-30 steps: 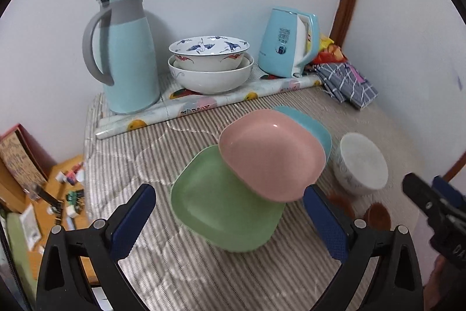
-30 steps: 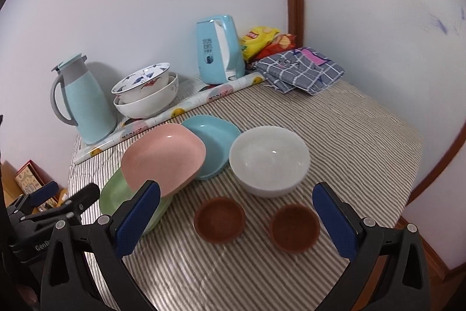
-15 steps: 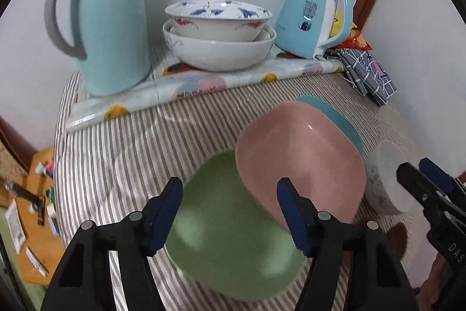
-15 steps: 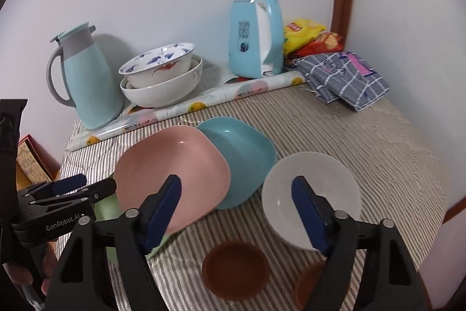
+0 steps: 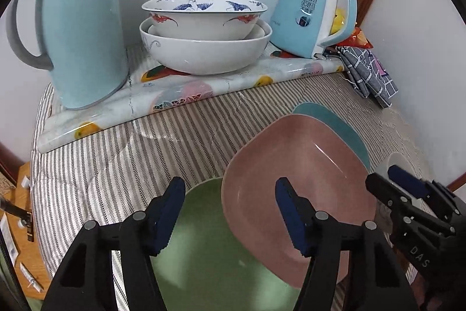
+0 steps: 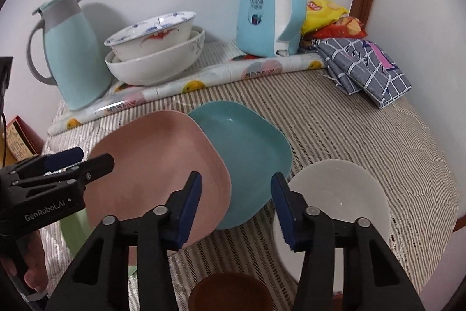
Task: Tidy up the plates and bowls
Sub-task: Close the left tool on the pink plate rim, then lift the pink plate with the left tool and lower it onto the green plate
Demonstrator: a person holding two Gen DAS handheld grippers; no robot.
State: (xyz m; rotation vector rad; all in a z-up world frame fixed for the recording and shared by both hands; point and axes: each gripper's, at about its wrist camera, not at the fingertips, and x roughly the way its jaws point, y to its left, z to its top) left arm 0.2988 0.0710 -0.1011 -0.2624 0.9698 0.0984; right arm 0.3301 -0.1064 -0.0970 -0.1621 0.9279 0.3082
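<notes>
Left gripper (image 5: 230, 212), fingers apart and holding nothing, poised low over the overlap of the green plate (image 5: 209, 252) and the pink plate (image 5: 294, 188); the pink plate's near-left rim lies between the two blue pads, resting on the green plate, though contact with either pad cannot be confirmed. The teal plate (image 6: 247, 153) sits partly tucked under the pink plate's far-right edge, so the three plates form an overlapping chain across the striped tablecloth (image 6: 364, 136). Right gripper (image 6: 236, 203), also apart and empty, hangs above the seam between the pink and teal plates, with the white bowl (image 6: 337, 200) just beside its right finger and a brown dish (image 6: 230, 293) at the bottom edge of the right wrist view. At the rear, along the wall — a thermos jug (image 5: 78, 28), two stacked patterned bowls (image 5: 204, 34) on a rolled floral sheet (image 5: 180, 89), an electric kettle (image 6: 271, 8), snack bags (image 6: 329, 19) and a folded checked cloth (image 6: 364, 69). Open striped surface lies between the plates and the rolled sheet, and to the right of the white bowl toward the table edge
</notes>
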